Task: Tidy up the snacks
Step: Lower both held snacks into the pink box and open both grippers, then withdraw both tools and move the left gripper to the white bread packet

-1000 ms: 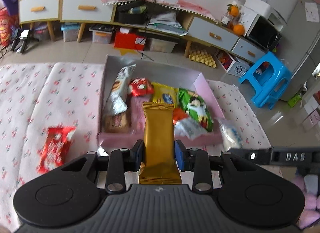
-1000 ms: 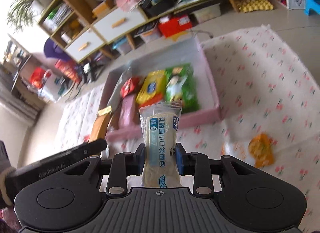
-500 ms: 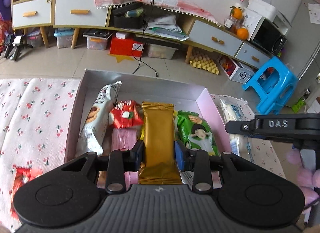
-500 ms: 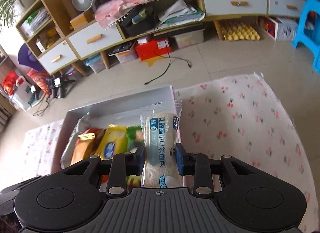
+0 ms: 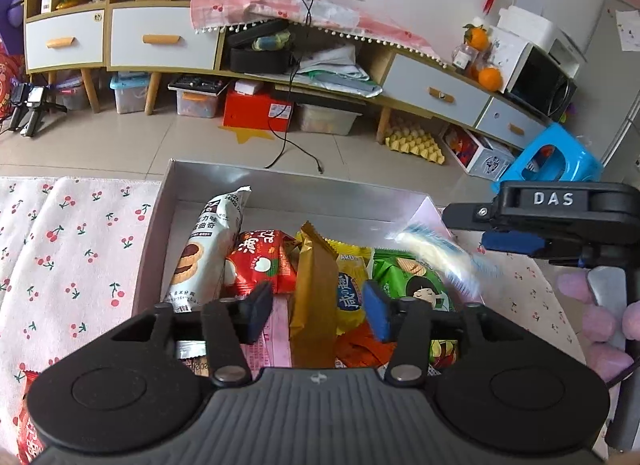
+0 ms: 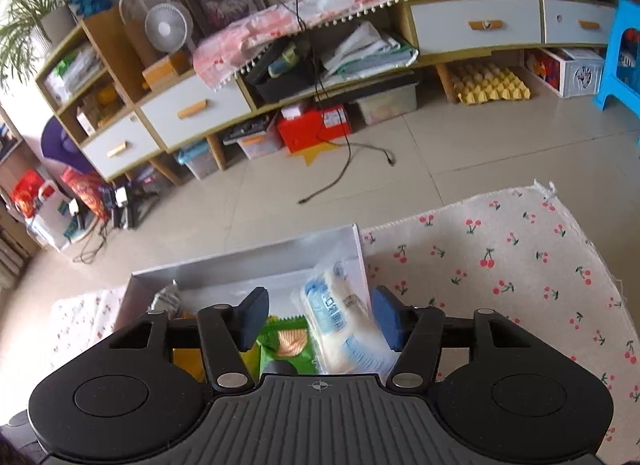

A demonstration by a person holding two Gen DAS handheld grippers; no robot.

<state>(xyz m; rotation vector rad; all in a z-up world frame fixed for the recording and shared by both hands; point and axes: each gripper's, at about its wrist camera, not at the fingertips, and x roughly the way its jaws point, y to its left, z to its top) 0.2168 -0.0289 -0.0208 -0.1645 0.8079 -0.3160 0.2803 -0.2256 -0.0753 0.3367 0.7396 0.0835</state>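
A grey box with pink sides (image 5: pixel 280 189) holds several snack packets, among them a white cookie pack (image 5: pixel 208 249), a red one (image 5: pixel 260 265) and a green one (image 5: pixel 412 285). My left gripper (image 5: pixel 316 315) hangs over the box with its jaws opening. The gold packet (image 5: pixel 316 289) stands loose between them, with a gap on each side. My right gripper (image 6: pixel 318 319) is also opening above the box's right end (image 6: pixel 360 261). The white-and-blue packet (image 6: pixel 340 325) slips down from it, blurred, beside the right pad. From the left wrist, this packet (image 5: pixel 436 253) drops by the box's right wall, under the right gripper (image 5: pixel 480 231).
The box lies on a cherry-print cloth (image 5: pixel 80 245) that also stretches to its right (image 6: pixel 500 265). A red snack packet (image 5: pixel 28 437) lies on the cloth at the near left. Something pink and fluffy (image 5: pixel 600 345) sits by the right gripper. Tiled floor, cabinets and a blue stool (image 5: pixel 548 161) lie beyond.
Both grippers came forward over the box and their jaws have spread. The gold packet and the white-and-blue packet, clamped before, are now loose and tipping into the box.
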